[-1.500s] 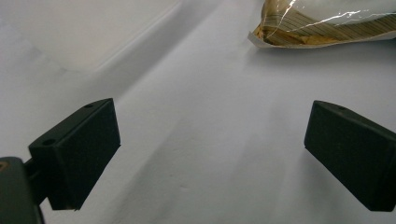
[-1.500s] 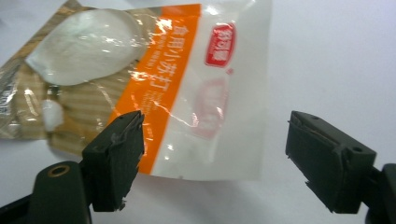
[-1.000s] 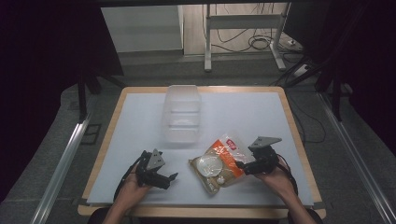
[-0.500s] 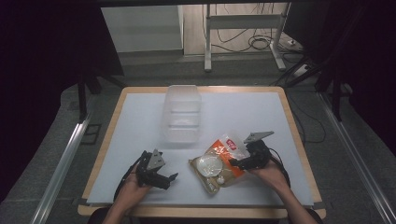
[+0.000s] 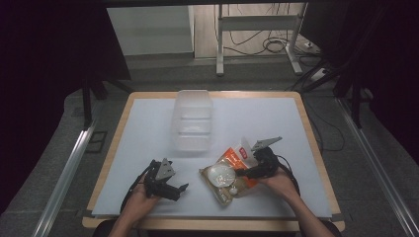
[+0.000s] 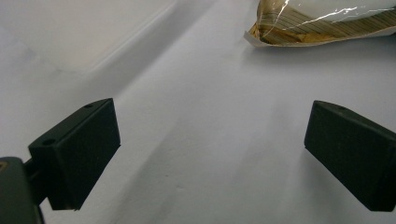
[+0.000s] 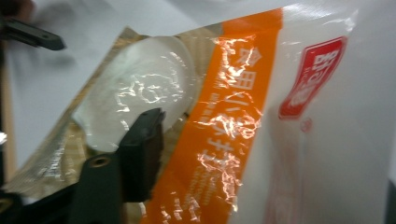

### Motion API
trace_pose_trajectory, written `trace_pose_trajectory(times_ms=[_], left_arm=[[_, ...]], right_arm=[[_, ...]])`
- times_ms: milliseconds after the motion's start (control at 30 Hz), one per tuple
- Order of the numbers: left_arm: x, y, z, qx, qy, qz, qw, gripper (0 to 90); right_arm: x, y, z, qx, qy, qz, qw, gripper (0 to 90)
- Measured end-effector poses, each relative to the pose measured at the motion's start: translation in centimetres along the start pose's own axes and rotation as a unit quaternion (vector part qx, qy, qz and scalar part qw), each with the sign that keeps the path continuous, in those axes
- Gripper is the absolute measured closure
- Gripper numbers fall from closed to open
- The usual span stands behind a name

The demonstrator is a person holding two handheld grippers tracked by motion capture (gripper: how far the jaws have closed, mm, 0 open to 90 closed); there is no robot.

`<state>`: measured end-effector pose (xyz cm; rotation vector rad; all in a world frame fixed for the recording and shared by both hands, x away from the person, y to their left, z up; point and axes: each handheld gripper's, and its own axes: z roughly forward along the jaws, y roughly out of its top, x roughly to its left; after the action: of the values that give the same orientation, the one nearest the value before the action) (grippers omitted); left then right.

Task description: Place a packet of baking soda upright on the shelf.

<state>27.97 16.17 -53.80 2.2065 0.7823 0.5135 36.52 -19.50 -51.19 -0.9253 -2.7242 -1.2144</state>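
Observation:
A clear snack bag [image 5: 228, 174] with an orange band and a round white cake inside lies at the table's front, right of centre. My right gripper [image 5: 245, 172] reaches onto its right end. In the right gripper view the bag [image 7: 233, 116] runs between the jaws, one black finger [image 7: 140, 154] lies on its face, and the jaws have just been closing on it. The bag's white end stands lifted. My left gripper [image 5: 179, 191] rests open at the front left. Its wide-apart jaws [image 6: 212, 149] hold nothing, and the bag's corner [image 6: 322, 23] lies beyond them.
An empty clear plastic container [image 5: 192, 121] stands at the table's centre back. The white table top [image 5: 143, 133] has a wooden rim. Cables and metal frame legs lie on the floor behind. The left gripper's jaw tip [image 7: 32, 35] shows far off in the right gripper view.
My right gripper has slid left onto the bag's right end and its jaws have narrowed around it. The bag's white end has risen. The left gripper has stayed put.

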Motion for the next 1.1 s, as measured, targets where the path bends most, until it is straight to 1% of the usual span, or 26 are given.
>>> trace_pose_trajectory(times_ms=[67, 100, 133, 167, 200, 233, 267, 300, 333, 367, 500, 633, 700, 867, 933, 967, 1033, 1100], left_arm=[[0.0, 0.0, 0.0, 0.000, 0.000, 0.000, 1.0000, 3.5], [0.0, 0.0, 0.0, 0.000, 0.000, 0.001, 1.0000, 3.5], [0.0, 0.0, 0.0, 0.003, 0.000, 0.005, 1.0000, 3.5], [0.0, 0.0, 0.0, 0.003, 0.000, 0.005, 1.0000, 3.5], [0.0, 0.0, 0.0, 0.003, 0.000, 0.005, 1.0000, 3.5], [0.0, 0.0, 0.0, 0.003, 0.000, 0.005, 1.0000, 3.5], [0.0, 0.0, 0.0, 0.003, 0.000, 0.005, 1.0000, 3.5], [0.0, 0.0, -0.1, 0.002, 0.000, 0.005, 1.0000, 3.5], [0.0, 0.0, -0.1, 0.002, 0.001, 0.005, 1.0000, 3.5], [0.0, 0.0, -0.1, 0.001, 0.001, 0.004, 1.0000, 3.5], [0.0, 0.0, -0.1, 0.000, 0.001, 0.003, 1.0000, 3.6], [0.0, 0.0, -0.1, 0.000, 0.002, 0.003, 1.0000, 3.6], [0.0, 0.0, -0.1, 0.000, 0.003, 0.004, 1.0000, 3.6], [0.0, 0.0, -0.2, -0.002, 0.004, 0.004, 1.0000, 3.6], [0.0, 0.0, -0.2, -0.002, 0.004, 0.003, 1.0000, 3.6], [0.0, 0.0, -0.2, -0.002, 0.004, 0.003, 1.0000, 3.5], [0.0, 0.0, -0.2, -0.002, 0.005, 0.002, 1.0000, 3.5], [0.0, 0.0, -0.2, -0.002, 0.005, 0.002, 1.0000, 3.5]], right_arm=[[0.0, 0.0, 0.0, 0.005, 0.001, -0.001, 1.0000, 46.5], [0.1, 0.0, -0.1, 0.006, 0.002, 0.001, 1.0000, 55.1], [0.1, 0.0, -0.1, 0.006, 0.002, 0.001, 1.0000, 55.1], [0.2, 0.0, -0.2, 0.006, -0.001, 0.002, 1.0000, 60.9], [0.3, 0.1, -0.5, 0.008, -0.008, 0.005, 0.9999, 71.0], [0.3, 0.1, -0.5, 0.008, -0.008, 0.005, 0.9999, 71.0], [0.3, 0.2, -0.6, 0.009, -0.013, 0.003, 0.9999, 75.9], [0.5, 0.2, -0.8, 0.011, -0.017, -0.001, 0.9998, 85.0], [0.5, 0.2, -0.8, 0.011, -0.017, -0.001, 0.9998, 85.0], [0.6, 0.3, -0.9, 0.013, -0.017, -0.006, 0.9998, 88.1], [1.0, 0.6, -1.3, 0.010, -0.018, -0.009, 0.9998, 88.2], [1.5, 1.3, -2.4, -0.016, -0.001, -0.010, 0.9998, 88.2], [2.1, 1.8, -2.8, -0.024, 0.005, -0.017, 0.9995, 88.3], [2.9, 2.6, -3.3, -0.033, 0.020, -0.018, 0.9991, 88.6], [3.1, 2.9, -3.5, -0.038, 0.032, -0.016, 0.9986, 88.6], [3.3, 3.1, -3.7, -0.043, 0.041, -0.015, 0.9981, 88.6], [3.8, 3.5, -3.9, -0.047, 0.048, -0.022, 0.9975, 88.6], [4.2, 3.9, -4.1, -0.048, 0.049, -0.031, 0.9972, 88.6]])
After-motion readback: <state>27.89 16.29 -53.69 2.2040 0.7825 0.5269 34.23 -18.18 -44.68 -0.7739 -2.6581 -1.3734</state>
